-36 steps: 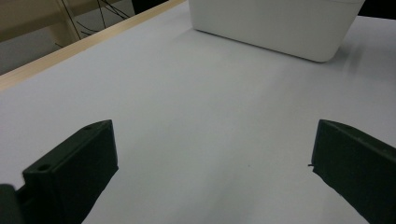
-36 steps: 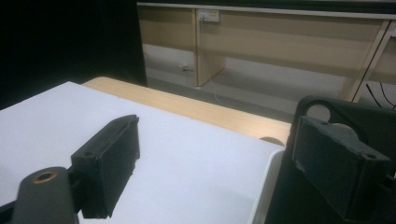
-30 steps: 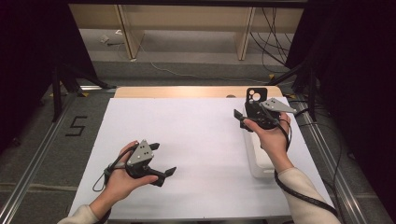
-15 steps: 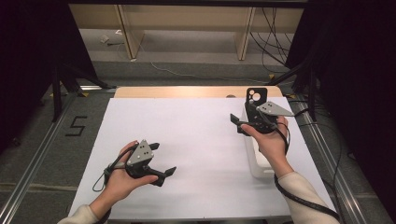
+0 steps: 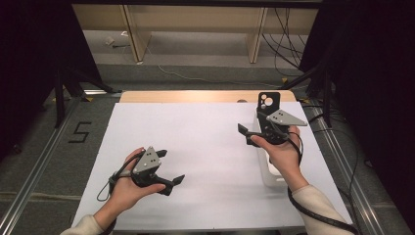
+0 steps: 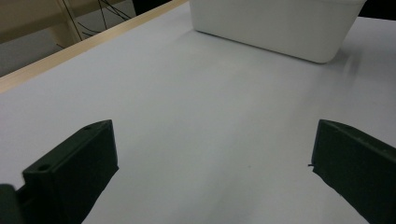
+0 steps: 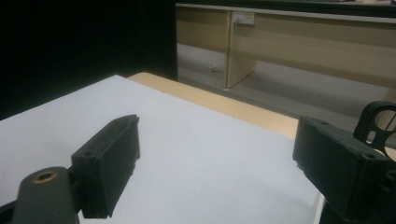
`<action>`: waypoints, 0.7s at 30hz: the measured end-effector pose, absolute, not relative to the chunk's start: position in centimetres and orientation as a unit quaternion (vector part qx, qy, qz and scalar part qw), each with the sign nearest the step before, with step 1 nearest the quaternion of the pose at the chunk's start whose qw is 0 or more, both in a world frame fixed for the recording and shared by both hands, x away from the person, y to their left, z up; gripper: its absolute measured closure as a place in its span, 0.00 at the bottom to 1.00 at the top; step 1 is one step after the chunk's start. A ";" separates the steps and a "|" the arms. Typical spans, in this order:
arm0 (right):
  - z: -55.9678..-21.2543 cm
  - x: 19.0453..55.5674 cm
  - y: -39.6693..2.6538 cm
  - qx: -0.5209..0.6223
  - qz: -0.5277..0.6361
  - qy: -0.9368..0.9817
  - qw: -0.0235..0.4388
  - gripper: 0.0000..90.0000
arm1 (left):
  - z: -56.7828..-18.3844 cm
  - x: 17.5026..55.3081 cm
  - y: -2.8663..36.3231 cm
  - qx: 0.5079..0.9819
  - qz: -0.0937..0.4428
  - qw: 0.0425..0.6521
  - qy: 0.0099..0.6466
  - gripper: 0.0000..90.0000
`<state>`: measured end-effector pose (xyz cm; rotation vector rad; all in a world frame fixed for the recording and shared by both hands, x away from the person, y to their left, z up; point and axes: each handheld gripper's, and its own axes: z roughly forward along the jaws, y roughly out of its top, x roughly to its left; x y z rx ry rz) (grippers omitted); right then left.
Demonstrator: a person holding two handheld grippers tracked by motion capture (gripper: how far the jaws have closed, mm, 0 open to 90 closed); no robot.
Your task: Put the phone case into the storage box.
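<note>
My left gripper (image 5: 171,166) rests low over the white table sheet (image 5: 205,147) at the near left, held in a hand. Its jaws stand wide open with bare sheet between them (image 6: 212,140). My right gripper (image 5: 249,128) is held up at the right side of the table, pointing left, jaws open and empty (image 7: 217,140). A black phone case (image 5: 269,100) with round camera cut-outs stands upright just behind the right gripper, showing past its right jaw (image 7: 379,122); it is not between the jaws.
A white rectangular bin (image 5: 270,169) lies along the table's right edge under my right hand, and stands ahead of the left gripper (image 6: 275,28). A wooden strip (image 5: 195,96) borders the table's far edge. Metal rails run along both sides.
My right gripper has drifted slightly toward the near side. The left gripper and the phone case have stayed put.
</note>
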<state>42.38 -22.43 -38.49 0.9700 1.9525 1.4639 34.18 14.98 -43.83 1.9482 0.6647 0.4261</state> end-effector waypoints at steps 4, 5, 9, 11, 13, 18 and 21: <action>-38.5 42.0 -22.3 0.350 0.541 0.722 0.251 0.18 | -43.8 34.2 15.0 0.804 0.176 0.497 0.275 0.00; -38.5 41.9 -22.3 0.349 0.542 0.722 0.250 0.18 | -43.8 34.2 15.0 0.804 0.176 0.497 0.275 0.00; -38.5 41.5 -22.2 0.346 0.544 0.725 0.243 0.18 | -43.8 34.2 15.0 0.805 0.176 0.496 0.274 0.00; -38.5 41.3 -22.1 0.344 0.545 0.726 0.241 0.18 | -43.8 34.2 15.0 0.805 0.177 0.496 0.274 0.00; -38.5 41.2 -22.1 0.343 0.545 0.727 0.238 0.18 | -43.8 34.2 15.0 0.804 0.176 0.497 0.274 0.00; -38.6 40.8 -21.9 0.336 0.546 0.731 0.236 0.18 | -43.8 34.1 15.0 0.804 0.177 0.497 0.274 0.00; -38.6 40.5 -21.9 0.333 0.545 0.733 0.233 0.18 | -43.8 34.1 15.0 0.804 0.177 0.497 0.274 0.00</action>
